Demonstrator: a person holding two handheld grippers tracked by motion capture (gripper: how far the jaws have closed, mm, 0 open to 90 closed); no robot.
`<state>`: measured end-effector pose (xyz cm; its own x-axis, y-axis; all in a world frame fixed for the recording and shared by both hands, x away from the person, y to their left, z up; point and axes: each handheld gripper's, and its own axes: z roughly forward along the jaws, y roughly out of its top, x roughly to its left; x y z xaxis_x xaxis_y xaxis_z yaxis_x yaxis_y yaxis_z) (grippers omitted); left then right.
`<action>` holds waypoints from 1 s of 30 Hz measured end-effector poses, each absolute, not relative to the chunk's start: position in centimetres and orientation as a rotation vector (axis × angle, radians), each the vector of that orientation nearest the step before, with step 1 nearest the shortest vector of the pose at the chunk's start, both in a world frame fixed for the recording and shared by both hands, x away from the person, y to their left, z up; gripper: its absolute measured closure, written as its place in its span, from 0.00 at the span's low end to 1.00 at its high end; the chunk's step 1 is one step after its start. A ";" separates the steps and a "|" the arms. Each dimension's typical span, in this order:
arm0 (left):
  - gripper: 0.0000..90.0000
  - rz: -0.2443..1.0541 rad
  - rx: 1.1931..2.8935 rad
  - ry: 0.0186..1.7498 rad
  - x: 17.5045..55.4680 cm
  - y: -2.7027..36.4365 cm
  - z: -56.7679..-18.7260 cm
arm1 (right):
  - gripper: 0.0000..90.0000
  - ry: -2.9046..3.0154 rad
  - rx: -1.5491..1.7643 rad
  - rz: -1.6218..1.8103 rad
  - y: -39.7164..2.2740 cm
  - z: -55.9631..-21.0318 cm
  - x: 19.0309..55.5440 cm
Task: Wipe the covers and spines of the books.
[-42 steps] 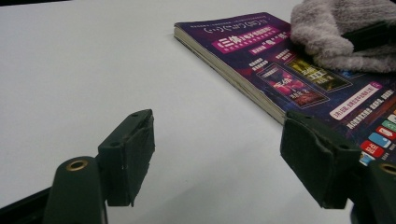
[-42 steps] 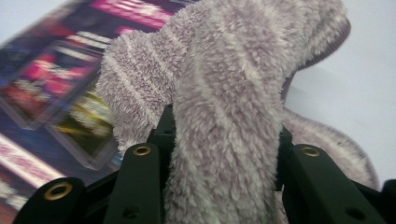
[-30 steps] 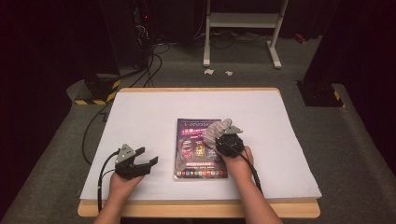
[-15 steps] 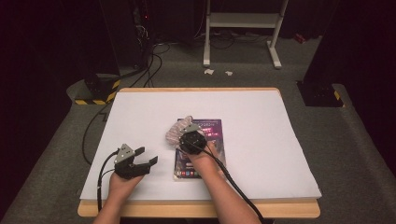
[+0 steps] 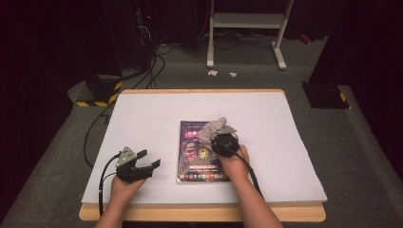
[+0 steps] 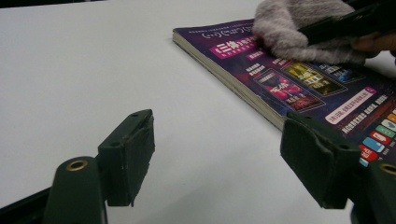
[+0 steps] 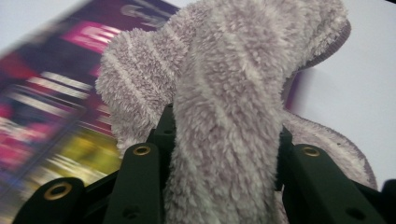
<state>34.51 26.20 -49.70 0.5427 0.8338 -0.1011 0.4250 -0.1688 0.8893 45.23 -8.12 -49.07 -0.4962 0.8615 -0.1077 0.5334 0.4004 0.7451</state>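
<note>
My right gripper [image 5: 216, 137] clamps a grey fuzzy cloth [image 5: 210, 130], pressed on the magazine [image 5: 197, 154] lying mid-bench [image 5: 142, 114]. My left gripper [image 5: 145, 164] rests near-left on the bench, jaws apart, holding nothing.

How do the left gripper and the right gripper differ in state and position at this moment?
The left gripper has its jaws open with nothing between them; the right gripper is shut on a fluffy grey cloth. The left gripper rests over the bare white table, beside the magazine; the right gripper presses the cloth onto the magazine's cover. Both are hand-held, black-jawed, and trail a cable.
</note>
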 end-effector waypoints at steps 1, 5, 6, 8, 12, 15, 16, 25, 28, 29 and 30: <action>0.29 0.518 1.791 1.043 34.5 26.2 -49.7 | 0.68 2.162 1.214 0.897 -9.1 -49.0 45.3; 0.29 0.515 1.792 1.041 34.6 26.1 -49.7 | 0.67 2.135 1.279 0.889 -11.0 -49.0 45.7; 0.29 0.516 1.792 1.038 34.6 26.1 -49.7 | 0.67 2.132 1.274 0.879 -10.8 -49.0 45.7; 0.29 0.516 1.791 1.036 34.6 26.1 -49.6 | 0.68 2.126 1.260 0.861 -10.0 -49.0 45.8; 0.29 0.514 1.792 1.033 34.6 26.0 -49.6 | 0.67 2.144 1.227 0.861 -8.1 -48.9 46.1; 0.29 0.514 1.789 1.033 34.5 26.1 -49.6 | 0.68 2.182 1.176 0.875 -5.8 -49.0 46.1; 0.29 0.513 1.787 1.033 34.5 26.1 -49.6 | 0.68 2.196 1.163 0.888 -4.8 -49.0 46.1; 0.29 0.507 1.787 1.024 34.5 26.2 -49.6 | 0.67 2.304 1.027 0.976 2.7 -49.1 45.2; 0.29 0.506 1.787 1.026 34.6 26.3 -49.6 | 0.67 2.315 1.026 0.979 2.8 -49.1 45.3; 0.29 0.507 1.787 1.027 34.6 26.3 -49.6 | 0.67 2.317 1.022 0.978 2.5 -49.1 45.3; 0.29 0.506 1.786 1.028 34.6 26.3 -49.6 | 0.67 2.313 1.027 0.969 2.2 -49.1 45.4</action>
